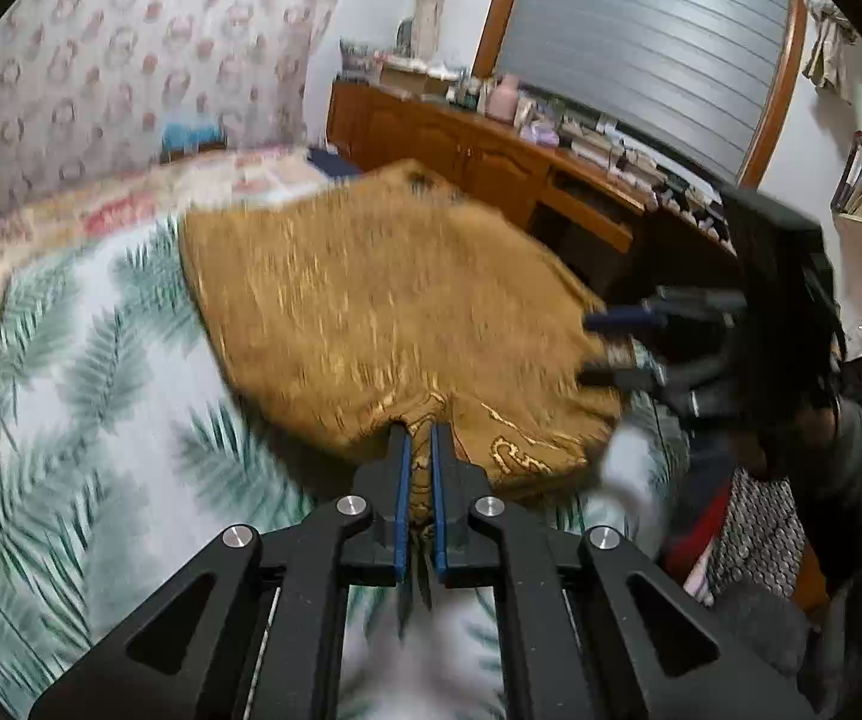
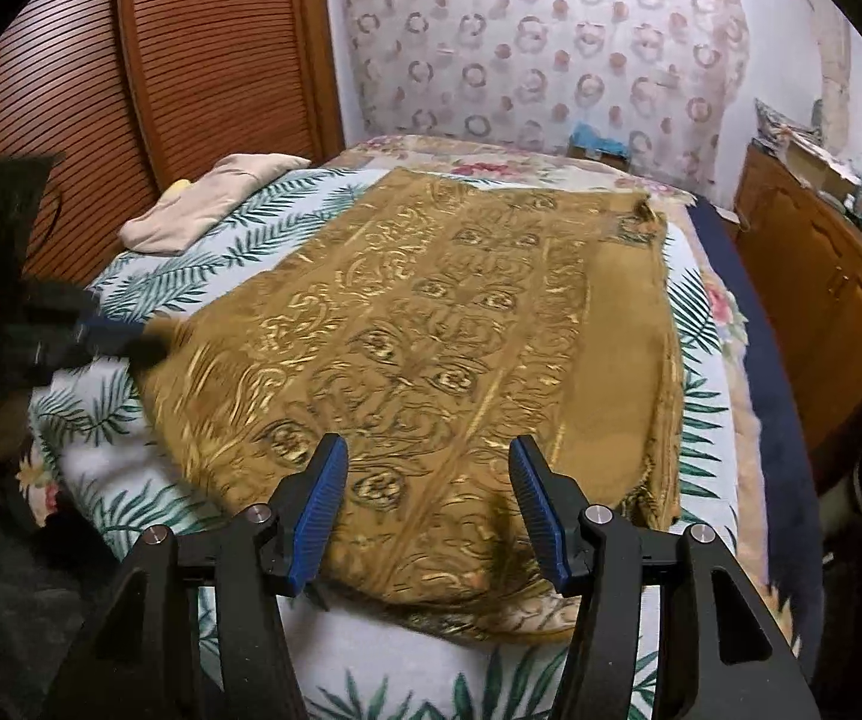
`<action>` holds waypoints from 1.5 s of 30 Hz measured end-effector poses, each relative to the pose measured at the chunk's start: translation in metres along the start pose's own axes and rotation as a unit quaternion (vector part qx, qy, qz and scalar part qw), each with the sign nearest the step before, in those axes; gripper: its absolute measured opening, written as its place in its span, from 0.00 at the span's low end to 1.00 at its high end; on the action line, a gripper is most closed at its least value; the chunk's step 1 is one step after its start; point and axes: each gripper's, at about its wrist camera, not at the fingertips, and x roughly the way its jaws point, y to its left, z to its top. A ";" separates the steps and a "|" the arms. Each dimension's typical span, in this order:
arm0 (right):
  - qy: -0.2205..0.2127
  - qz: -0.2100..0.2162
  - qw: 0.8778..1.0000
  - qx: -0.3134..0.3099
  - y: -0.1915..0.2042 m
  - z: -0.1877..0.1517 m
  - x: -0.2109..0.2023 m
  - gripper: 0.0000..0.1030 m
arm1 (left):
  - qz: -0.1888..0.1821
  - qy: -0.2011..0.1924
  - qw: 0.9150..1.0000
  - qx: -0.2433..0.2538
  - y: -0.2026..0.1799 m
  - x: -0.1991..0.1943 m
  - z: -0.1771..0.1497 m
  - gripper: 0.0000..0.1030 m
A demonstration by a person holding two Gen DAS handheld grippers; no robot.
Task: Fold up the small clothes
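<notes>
The left gripper [image 1: 420, 450] had its jaws pinched narrow on a bunched edge of the gold patterned cloth [image 2: 431, 360], which lay spread over the palm-leaf bedspread [image 2: 263, 222] on the bed, its far edge reaching toward the floral cover at the head. The right gripper [image 2: 428, 498] hung just above the near edge of the cloth with its jaws wide and nothing between them; in the left wrist view it appeared at the cloth's right side, blurred. To do this step well, I judged, the right gripper should take the near edge at a matching point before any lift, so both grips carry the edge level and the fold lands square rather than skewed. The fabric looked thin and limp, so a lift from one side alone would likely drag and wrinkle it. A folded beige garment [image 2: 209, 204] lay at the far left of the bed, well apart from the cloth.
</notes>
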 end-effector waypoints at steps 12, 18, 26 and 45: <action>-0.027 0.001 1.000 -0.008 -0.001 -0.002 -0.022 0.66 | 0.018 -0.023 1.000 -0.001 0.023 0.040 0.061 0.07; 0.003 0.010 1.000 -0.010 -0.008 -0.007 0.001 0.71 | 0.027 -0.021 0.999 -0.014 0.034 0.054 0.072 0.07; 0.039 0.000 0.999 0.003 -0.029 -0.005 0.035 0.71 | 0.029 -0.022 0.999 -0.028 0.044 0.059 0.075 0.07; -0.044 -0.018 0.998 -0.036 -0.065 0.133 0.084 0.09 | 0.088 -0.044 0.994 -0.039 0.108 0.067 0.129 0.07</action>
